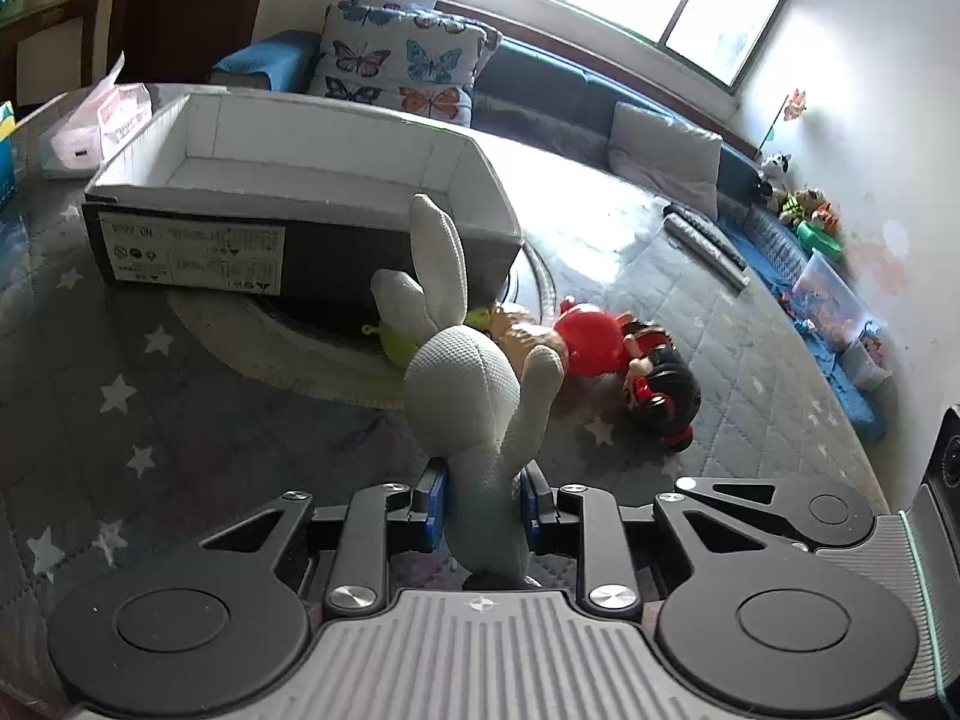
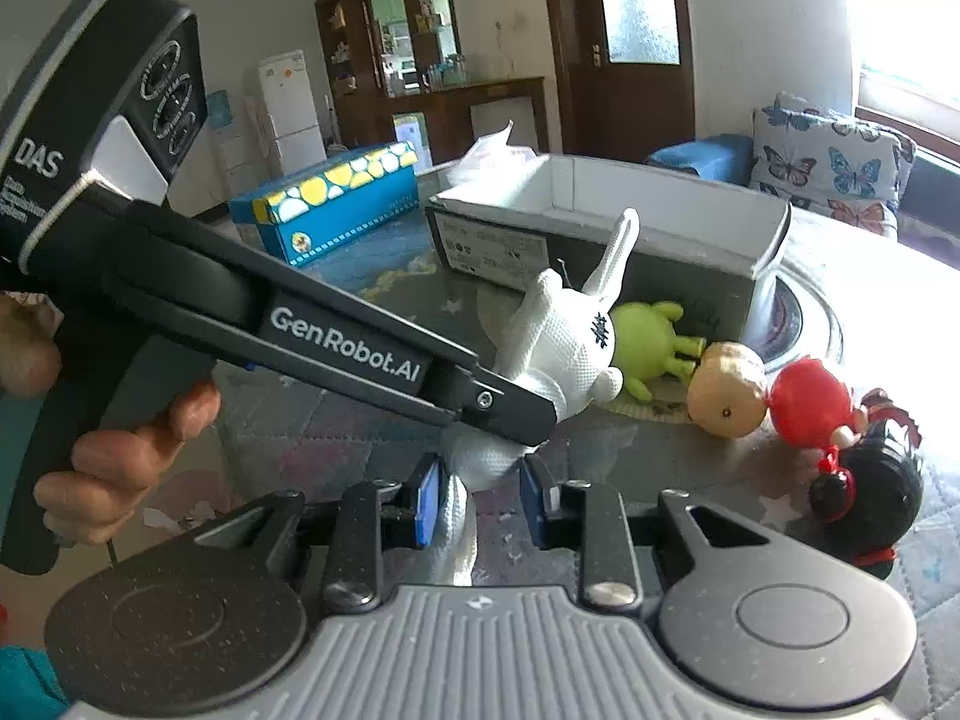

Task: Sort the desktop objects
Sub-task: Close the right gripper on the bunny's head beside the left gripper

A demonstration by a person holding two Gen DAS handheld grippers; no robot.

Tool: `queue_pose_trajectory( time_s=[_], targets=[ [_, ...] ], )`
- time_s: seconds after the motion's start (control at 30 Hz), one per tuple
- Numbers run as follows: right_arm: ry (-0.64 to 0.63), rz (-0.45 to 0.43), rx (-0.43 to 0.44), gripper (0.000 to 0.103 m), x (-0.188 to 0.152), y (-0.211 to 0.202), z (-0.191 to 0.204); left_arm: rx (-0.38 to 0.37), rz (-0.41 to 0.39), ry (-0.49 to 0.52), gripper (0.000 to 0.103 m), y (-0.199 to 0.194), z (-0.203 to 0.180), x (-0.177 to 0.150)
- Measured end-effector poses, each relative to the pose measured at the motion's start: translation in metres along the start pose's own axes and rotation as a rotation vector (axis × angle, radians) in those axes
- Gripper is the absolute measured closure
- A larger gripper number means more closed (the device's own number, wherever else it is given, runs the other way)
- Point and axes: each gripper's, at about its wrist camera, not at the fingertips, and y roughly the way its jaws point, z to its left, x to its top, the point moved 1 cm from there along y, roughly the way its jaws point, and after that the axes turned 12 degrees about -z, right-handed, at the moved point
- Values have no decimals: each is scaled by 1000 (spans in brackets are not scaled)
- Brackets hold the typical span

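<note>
My left gripper (image 1: 483, 501) is shut on the body of a white plush rabbit (image 1: 462, 372), held above the table with its ears toward an open, empty shoebox (image 1: 300, 180). In the right wrist view the rabbit (image 2: 570, 336) hangs from the left gripper's fingers (image 2: 510, 408). My right gripper (image 2: 480, 501) is open, its blue pads either side of the rabbit's lower leg, not clamping it. A green toy (image 2: 651, 342), a tan-headed figure (image 2: 729, 390), a red ball-shaped toy (image 2: 810, 402) and a black-haired doll (image 2: 864, 492) lie on the table by the box.
A blue patterned box (image 2: 330, 198) and a white plastic bag (image 1: 102, 120) sit behind the shoebox. Remote controls (image 1: 708, 240) lie at the far right of the table. A sofa with a butterfly pillow (image 1: 396, 66) lies beyond the table.
</note>
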Motion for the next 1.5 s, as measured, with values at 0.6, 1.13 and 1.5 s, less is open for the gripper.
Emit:
queue_pose_trajectory(
  time_s=[0.6,1.13,1.5],
  targets=[
    [-35,50,0,89,-11,8,5,13,83,-146,69,8,29,3],
    [3,53,21,80,-3,1,-11,-6,99,-1,70,9,39,-1],
    [136,16,4,67,10,8,-37,-128,126,235,73,-2,18,-16]
  ],
)
